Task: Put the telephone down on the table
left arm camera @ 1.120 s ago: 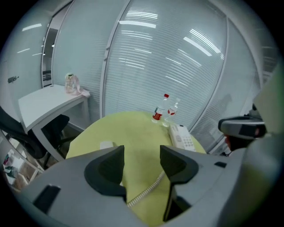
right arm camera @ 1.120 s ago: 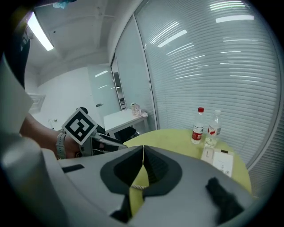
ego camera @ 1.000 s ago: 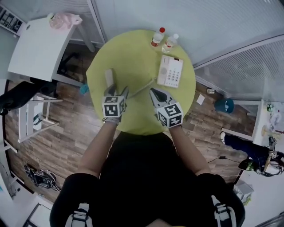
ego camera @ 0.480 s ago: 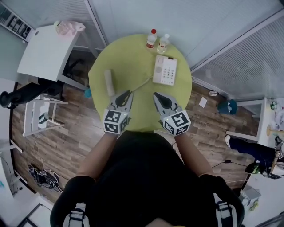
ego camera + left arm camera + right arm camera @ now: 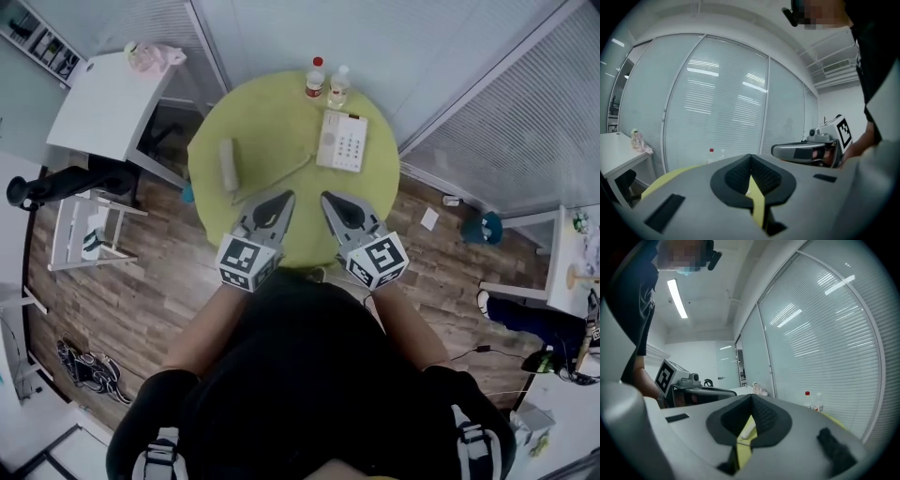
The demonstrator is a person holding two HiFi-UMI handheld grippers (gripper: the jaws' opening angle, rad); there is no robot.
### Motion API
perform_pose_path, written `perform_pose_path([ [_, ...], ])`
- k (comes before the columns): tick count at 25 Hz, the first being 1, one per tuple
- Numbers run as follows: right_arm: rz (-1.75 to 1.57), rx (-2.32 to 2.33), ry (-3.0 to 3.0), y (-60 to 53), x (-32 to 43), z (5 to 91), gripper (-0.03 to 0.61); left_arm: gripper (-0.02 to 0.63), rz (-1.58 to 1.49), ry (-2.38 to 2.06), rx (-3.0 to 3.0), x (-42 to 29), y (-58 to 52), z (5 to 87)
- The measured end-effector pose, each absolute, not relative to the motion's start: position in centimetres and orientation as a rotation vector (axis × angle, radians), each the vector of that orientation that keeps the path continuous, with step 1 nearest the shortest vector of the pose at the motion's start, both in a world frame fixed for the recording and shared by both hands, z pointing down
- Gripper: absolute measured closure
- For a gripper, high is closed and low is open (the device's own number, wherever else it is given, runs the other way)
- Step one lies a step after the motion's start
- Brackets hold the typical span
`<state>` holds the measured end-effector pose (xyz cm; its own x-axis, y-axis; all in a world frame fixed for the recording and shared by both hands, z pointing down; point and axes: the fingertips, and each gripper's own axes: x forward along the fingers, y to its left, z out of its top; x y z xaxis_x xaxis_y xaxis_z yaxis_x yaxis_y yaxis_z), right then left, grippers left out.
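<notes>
Both grippers hang over the near edge of the round yellow-green table (image 5: 262, 122), side by side and pointing across it. The left gripper (image 5: 284, 197) has its jaws pressed together with nothing between them, having just been closing. Its own view shows the two dark pads meeting at the tip, with only a strip of yellow tabletop below. The right gripper (image 5: 327, 197) matches it: jaws together, empty (through the slot under its pads you catch the pale handset (image 5: 747, 431) lying on the table beyond).

And there's the telephone (image 5: 342, 141), its white keypad base flat on the far right of the table. The handset is off its cradle and rests on the left side of the tabletop, well apart from the base, with a thin cord (image 5: 281, 175) running between the two. Neither gripper touches any of it. Two bottles (image 5: 315, 78) stand upright at the far rim just behind the base, one red-capped. A white desk (image 5: 103, 108) sits off to the left.
</notes>
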<state>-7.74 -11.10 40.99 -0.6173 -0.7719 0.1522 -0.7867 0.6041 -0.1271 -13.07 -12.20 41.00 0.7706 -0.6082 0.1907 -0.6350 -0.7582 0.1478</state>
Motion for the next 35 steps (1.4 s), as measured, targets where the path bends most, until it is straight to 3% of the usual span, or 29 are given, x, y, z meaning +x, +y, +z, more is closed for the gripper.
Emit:
perform_pose_path([
  [35,0.152,1.241,-2.783,-10.0,-7.6,39.1,0.56,0.601,0.138,-0.985,2.842,-11.3,-10.5,38.2],
])
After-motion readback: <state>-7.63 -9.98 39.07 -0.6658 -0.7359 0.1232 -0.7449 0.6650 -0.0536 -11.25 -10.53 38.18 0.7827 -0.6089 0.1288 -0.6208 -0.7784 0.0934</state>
